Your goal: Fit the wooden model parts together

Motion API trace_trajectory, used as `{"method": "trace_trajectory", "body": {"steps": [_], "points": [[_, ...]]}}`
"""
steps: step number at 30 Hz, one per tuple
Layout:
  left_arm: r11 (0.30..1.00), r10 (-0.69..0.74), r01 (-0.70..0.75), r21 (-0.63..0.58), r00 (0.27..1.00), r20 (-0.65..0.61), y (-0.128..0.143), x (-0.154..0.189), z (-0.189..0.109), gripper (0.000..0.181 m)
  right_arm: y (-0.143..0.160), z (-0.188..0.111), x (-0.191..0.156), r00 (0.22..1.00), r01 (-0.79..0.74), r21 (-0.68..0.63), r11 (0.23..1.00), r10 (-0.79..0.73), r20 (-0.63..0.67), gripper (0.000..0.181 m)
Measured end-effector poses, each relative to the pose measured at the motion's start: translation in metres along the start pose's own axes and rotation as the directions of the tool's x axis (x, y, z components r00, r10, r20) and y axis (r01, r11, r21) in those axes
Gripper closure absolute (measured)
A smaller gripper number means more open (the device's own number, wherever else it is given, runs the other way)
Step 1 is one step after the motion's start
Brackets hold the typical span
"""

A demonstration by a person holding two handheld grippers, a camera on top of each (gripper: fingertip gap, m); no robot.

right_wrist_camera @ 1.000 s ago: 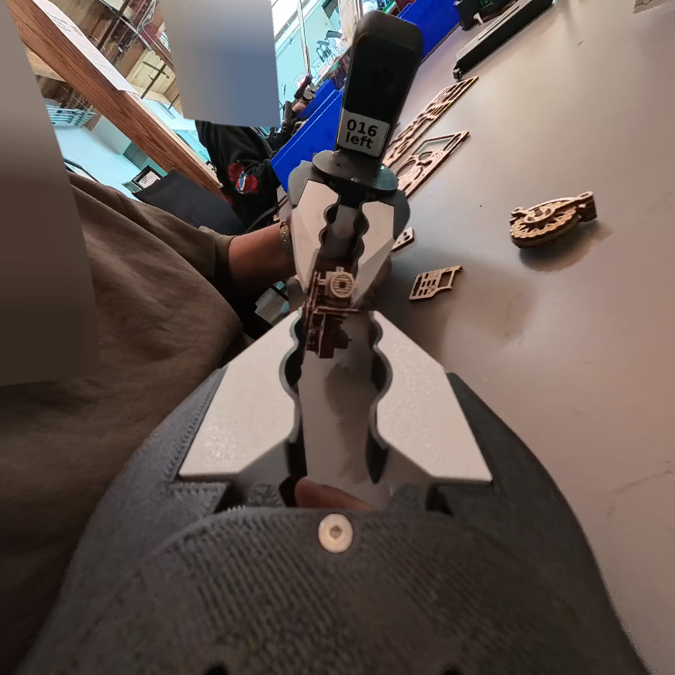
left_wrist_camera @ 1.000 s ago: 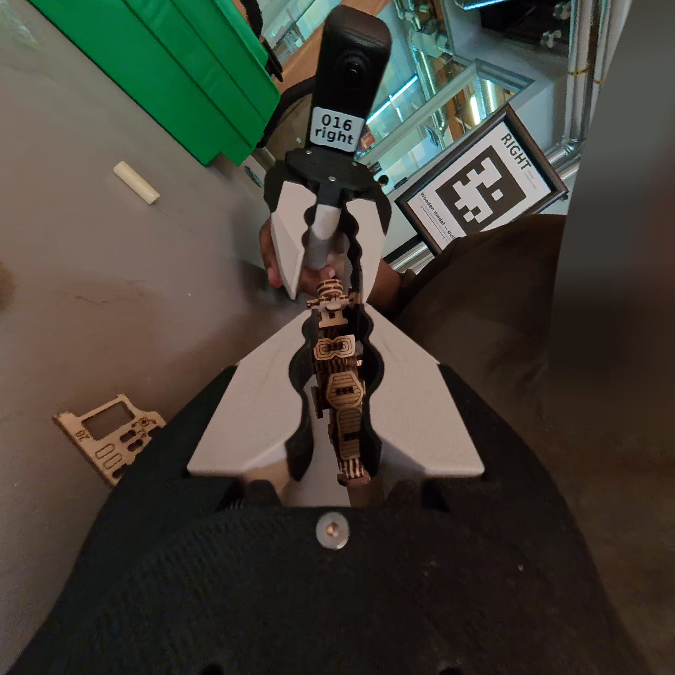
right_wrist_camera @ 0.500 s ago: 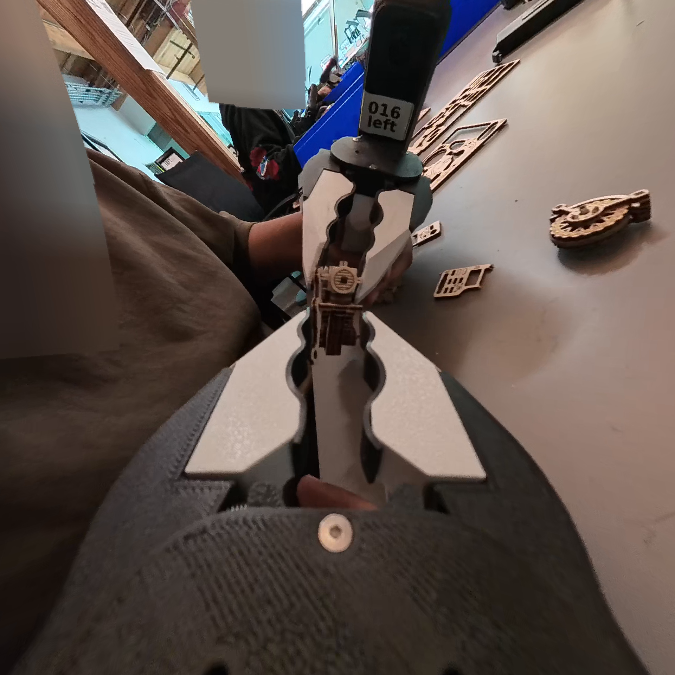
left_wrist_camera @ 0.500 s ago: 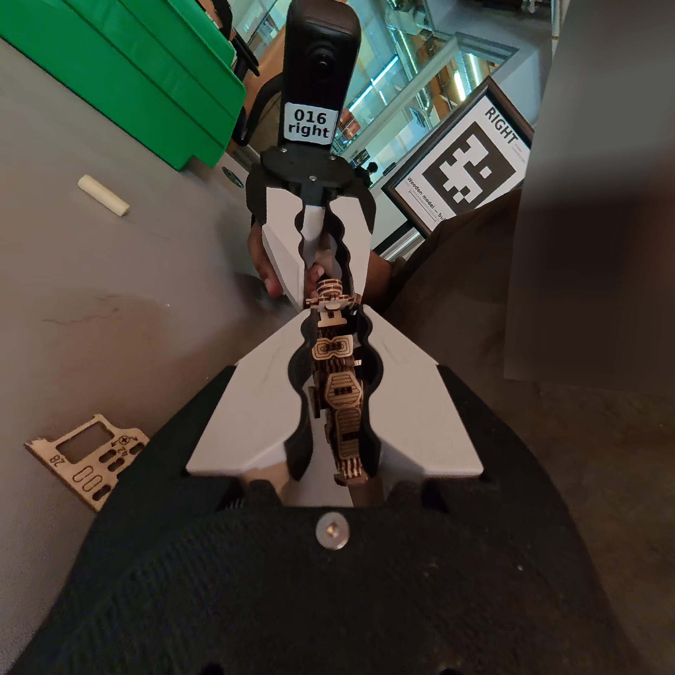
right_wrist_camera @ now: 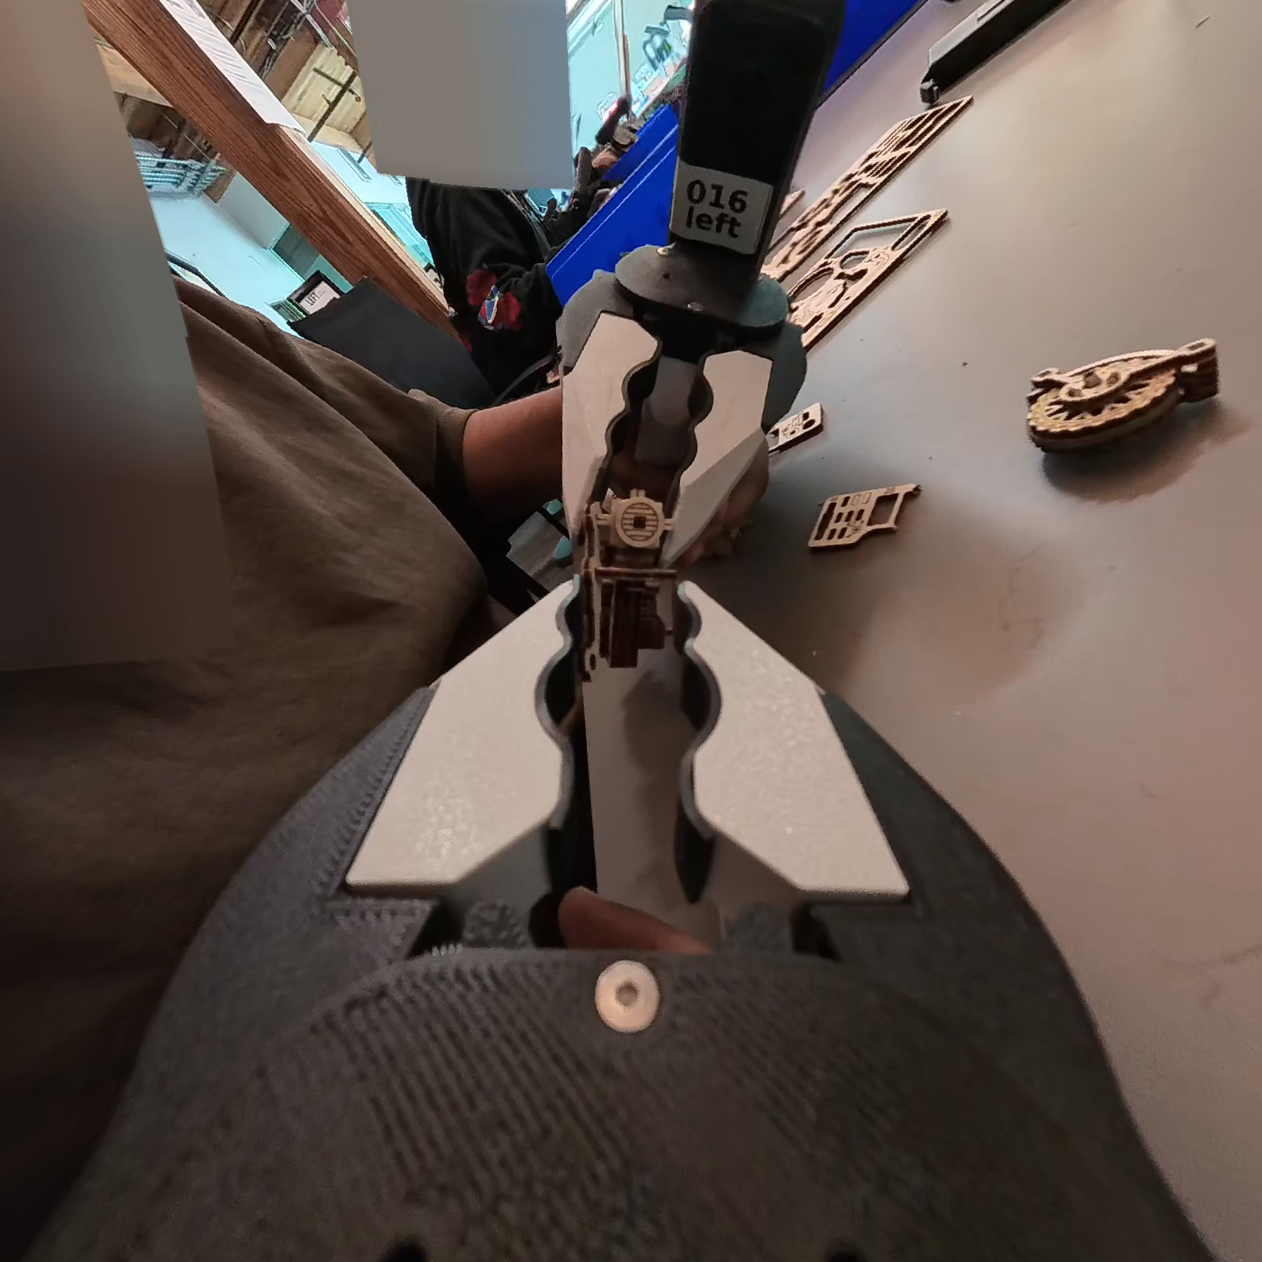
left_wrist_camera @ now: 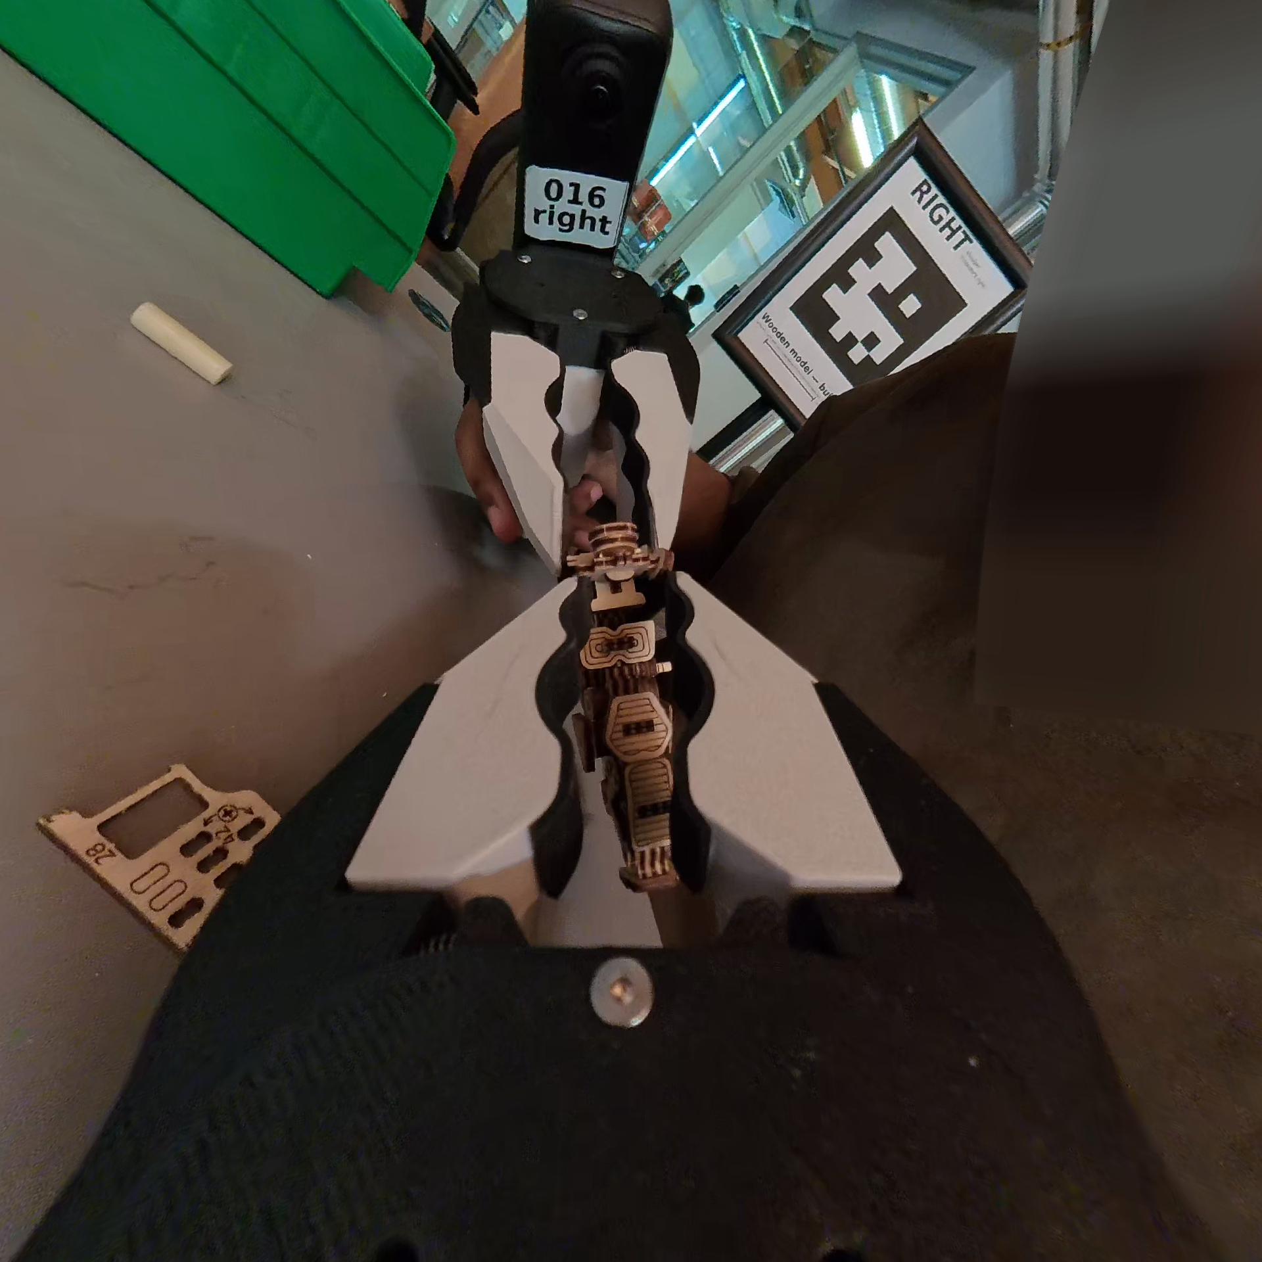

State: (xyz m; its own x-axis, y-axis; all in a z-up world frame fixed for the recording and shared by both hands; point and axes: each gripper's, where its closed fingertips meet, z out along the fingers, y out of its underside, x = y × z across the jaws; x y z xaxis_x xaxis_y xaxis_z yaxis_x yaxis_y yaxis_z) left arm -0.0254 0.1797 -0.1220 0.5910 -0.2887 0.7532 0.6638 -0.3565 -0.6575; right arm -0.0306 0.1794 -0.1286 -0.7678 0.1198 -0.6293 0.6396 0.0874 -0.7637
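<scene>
Holding the wooden model [left_wrist_camera: 632, 744] lengthwise in my left gripper [left_wrist_camera: 618, 594], fingers closed on its flanks, the whole thing up off the grey table [left_wrist_camera: 205, 546]. My right gripper [right_wrist_camera: 625, 594] meets it head-on, tips nearly touching the left's. Its fingers are pinched on the model's front end with only a narrow gap, so I read it as gripping, though how firm the contact is I cannot tell.

Handling judgement: thin laser-cut ply, light, stiff along the body, brittle at tabs and the small round front piece [right_wrist_camera: 638, 522]. Wood on smooth plastic fingers will probably slip if twisted. Best hold is on the flat side plates, squeeze across the layers, push straight along the axis, no prying.

Hard to make out:
- The joint being seated sits between the two sets of fingertips, mostly blocked in both views.
- The model's underside and tail are buried in the left gripper's throat.
- The right gripper's contact faces are in shadow.
- A loose flat wooden part [left_wrist_camera: 160, 850] is partly covered by the left gripper body.
- A spoked wheel assembly [right_wrist_camera: 1127, 403] and cut-out sheets [right_wrist_camera: 860, 246] lie well apart on the table, detail too small to read.
</scene>
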Motion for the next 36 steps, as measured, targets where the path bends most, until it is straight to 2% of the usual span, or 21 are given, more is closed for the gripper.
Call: {"method": "trace_trajectory", "body": {"steps": [21, 26, 30, 36], "points": [[0.998, 0.054, -0.052, -0.034, 0.998, 0.045, 0.005, -0.004, 0.001, 0.161, 0.002, -0.003, 0.005, 1.0, -0.006, -0.005, 1.0, 0.005, -0.019, 0.156], [0.997, 0.068, -0.067, -0.036, 0.998, 0.017, 0.006, 0.001, 0.002, 0.162, 0.007, 0.001, -0.002, 0.996, 0.082, -0.036, 0.996, -0.083, -0.012, 0.149], [0.995, 0.074, -0.072, -0.065, 0.997, 0.02, 0.011, 0.001, 0.004, 0.162, 0.007, 0.003, -0.003, 0.985, 0.167, -0.043, 0.985, -0.169, -0.042, 0.153], [0.996, 0.058, -0.057, -0.065, 0.998, 0.01, 0.012, 0.0, 0.004, 0.162, 0.008, 0.003, -0.002, 0.98, 0.189, -0.055, 0.98, -0.192, -0.056, 0.157]]}}
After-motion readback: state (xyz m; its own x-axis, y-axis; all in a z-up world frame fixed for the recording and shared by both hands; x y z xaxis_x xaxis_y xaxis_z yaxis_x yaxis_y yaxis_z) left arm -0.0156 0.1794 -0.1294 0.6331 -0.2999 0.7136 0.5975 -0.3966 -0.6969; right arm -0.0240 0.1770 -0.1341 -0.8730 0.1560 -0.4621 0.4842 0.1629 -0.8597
